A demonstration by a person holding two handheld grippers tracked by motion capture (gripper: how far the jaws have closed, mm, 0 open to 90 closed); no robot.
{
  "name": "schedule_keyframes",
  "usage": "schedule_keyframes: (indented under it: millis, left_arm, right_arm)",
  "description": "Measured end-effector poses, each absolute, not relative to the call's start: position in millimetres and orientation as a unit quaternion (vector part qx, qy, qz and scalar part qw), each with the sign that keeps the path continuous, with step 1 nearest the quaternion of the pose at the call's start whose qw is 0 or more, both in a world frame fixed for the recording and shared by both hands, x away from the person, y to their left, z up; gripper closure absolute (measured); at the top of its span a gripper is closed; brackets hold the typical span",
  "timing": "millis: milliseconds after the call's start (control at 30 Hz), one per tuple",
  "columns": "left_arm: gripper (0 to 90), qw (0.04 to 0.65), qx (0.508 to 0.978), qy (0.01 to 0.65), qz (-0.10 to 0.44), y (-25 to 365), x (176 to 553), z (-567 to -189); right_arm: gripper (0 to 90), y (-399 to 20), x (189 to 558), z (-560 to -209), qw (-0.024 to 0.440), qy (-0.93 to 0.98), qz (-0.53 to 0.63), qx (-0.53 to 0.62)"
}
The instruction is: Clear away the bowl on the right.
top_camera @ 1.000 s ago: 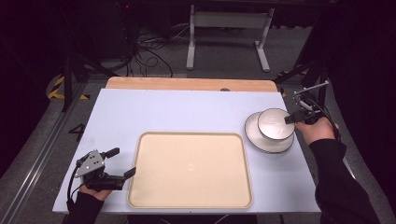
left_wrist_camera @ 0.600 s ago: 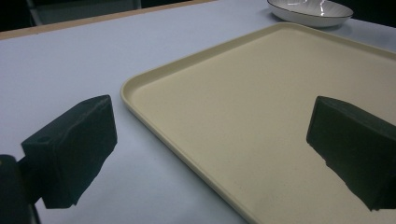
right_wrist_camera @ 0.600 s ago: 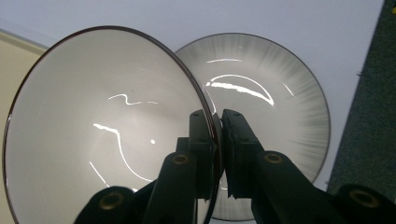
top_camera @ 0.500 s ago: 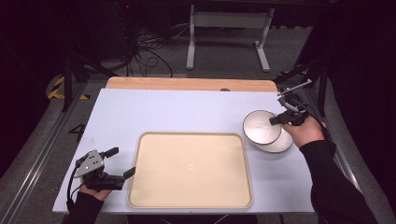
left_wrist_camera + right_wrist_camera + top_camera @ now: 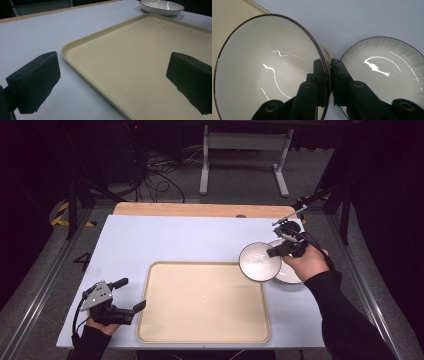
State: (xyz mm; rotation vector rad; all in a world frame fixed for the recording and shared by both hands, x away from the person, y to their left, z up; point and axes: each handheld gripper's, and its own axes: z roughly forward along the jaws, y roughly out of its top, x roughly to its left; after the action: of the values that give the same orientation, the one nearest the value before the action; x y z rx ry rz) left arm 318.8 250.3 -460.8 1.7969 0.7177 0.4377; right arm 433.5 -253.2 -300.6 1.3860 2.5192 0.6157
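My right gripper (image 5: 276, 252) is shut on the rim of a white bowl (image 5: 259, 261) and holds it lifted and tilted above the right edge of the beige tray (image 5: 200, 320). In the right gripper view the jaws pinch the bowl's dark rim (image 5: 327, 72), the bowl (image 5: 267, 72) at left and a shallow white plate (image 5: 387, 75) on the table at right. The plate (image 5: 291, 272) lies under my right hand. My left gripper (image 5: 131, 295) stands open at the tray's left edge, its two pads (image 5: 35, 80) wide apart over the tray (image 5: 140, 62) rim.
The light blue table top (image 5: 170, 240) has free room at the back and left. A wooden board edge (image 5: 200, 210) runs along the far side. The plate (image 5: 161, 7) shows far off in the left gripper view. A metal stand and cables sit on the floor behind.
My right gripper has lifted the bowl off the plate and carried it left toward the tray, tilting it. The left gripper has stayed still.
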Motion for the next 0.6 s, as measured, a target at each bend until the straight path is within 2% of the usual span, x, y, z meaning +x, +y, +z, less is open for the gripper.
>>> schedule_keyframes:
  millis: [600]
  left_arm:
    - [0.0,0.544,0.761,0.301,0.185,251,319,-461]
  right_arm:
    - [83.3,-186,418,-301,0.078,0.889,0.220,0.395]
